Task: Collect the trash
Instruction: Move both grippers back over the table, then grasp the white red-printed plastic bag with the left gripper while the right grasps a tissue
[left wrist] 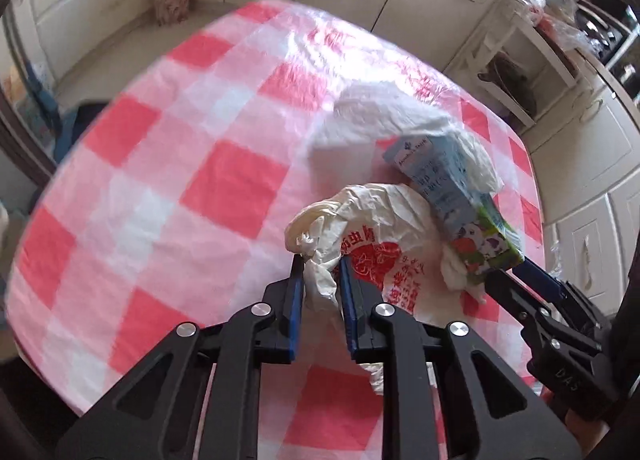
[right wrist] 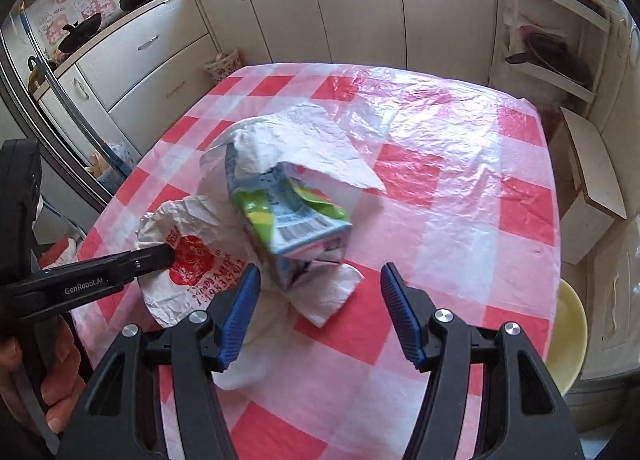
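A crumpled white plastic bag with red print lies on the red-and-white checked tablecloth. My left gripper is shut on a bunched fold of the bag; in the right wrist view the left gripper reaches in from the left onto the bag. A blue and green drink carton lies tipped on white tissue paper. My right gripper is open just short of the carton's near end, with its pads clear of it. From the left wrist view, the carton sits right of the bag.
A yellow bowl sits past the table's right edge. A floral basket stands on the floor by the cream cabinets. A white stool is to the right. A person's hand holds the left gripper.
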